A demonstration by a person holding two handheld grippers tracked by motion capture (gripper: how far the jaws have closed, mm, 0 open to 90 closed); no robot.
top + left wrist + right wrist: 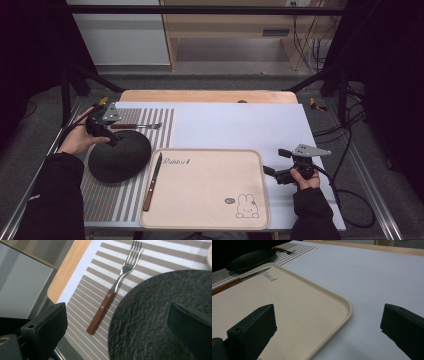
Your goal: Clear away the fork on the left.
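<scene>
The left gripper (111, 136) hovered at centre left of the high view, over the far edge of the round, dark, rough-textured plate (119, 156), its jaws spread wide and holding nothing. In the left gripper view the plate (160, 317) filled the lower right, with one jaw above it and the other above the brown-and-white striped placemat (85, 297). The steel fork with a reddish wooden handle (113, 288) lay flat on the placemat just beside the plate's rim, apart from it, tines toward the top of that frame. The right gripper (278, 164) waited at lower right of the high view, jaws likewise apart and empty, beside the right rim of the beige rabbit-print tray (260, 190). A wooden-handled knife (153, 181) lay along the tray's left side. Judgement: the step in hand was an approach to either the plate or the fork; which one could not be told. Next move would call for lowering and turning the left jaws to straddle the fork handle or the plate's rim before closing.
</scene>
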